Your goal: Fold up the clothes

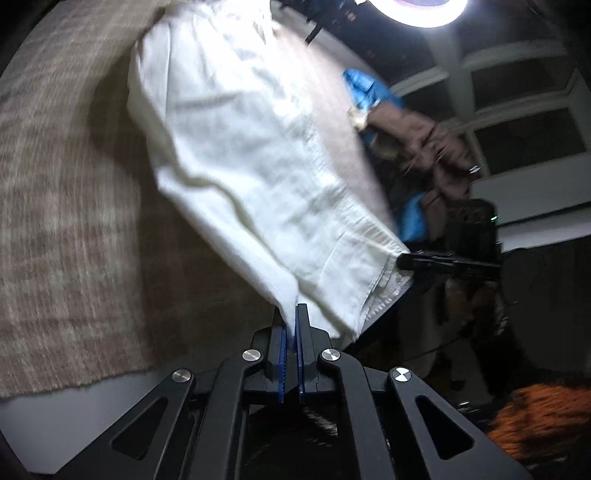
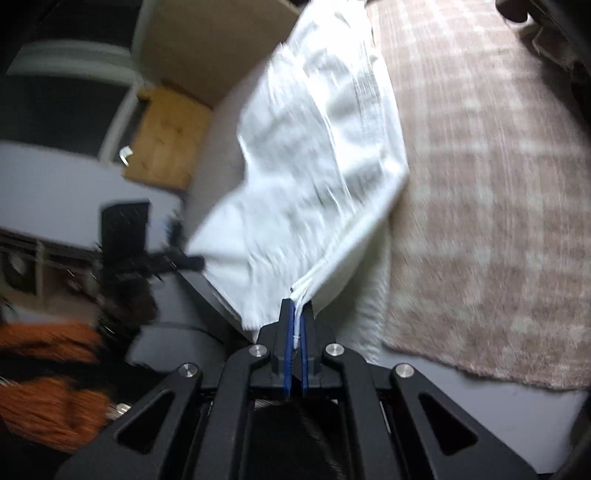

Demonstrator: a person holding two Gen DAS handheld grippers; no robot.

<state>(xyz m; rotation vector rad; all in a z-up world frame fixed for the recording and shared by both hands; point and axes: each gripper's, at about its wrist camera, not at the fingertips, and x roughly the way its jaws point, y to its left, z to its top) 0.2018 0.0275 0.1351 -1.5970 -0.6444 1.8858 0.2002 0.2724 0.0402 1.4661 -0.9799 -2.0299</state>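
Beige rug (image 2: pixel 498 184), white garment (image 1: pixel 258 166) edge pinched, both hand-held grippers

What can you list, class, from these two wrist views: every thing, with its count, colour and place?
white garment: one, white, held up over the rug, gripped at two corners.
rug: one, beige-brown, on the floor under the garment.
clothes pile: one, brown and blue, beyond the garment.
ring light: one, white, top of left view.
wooden cabinet: one, light wood, left of right view.
orange fabric: orange, lower left of right view.
left hand-held gripper: black, blue pads, shut on garment.
right hand-held gripper: same, shut on garment.
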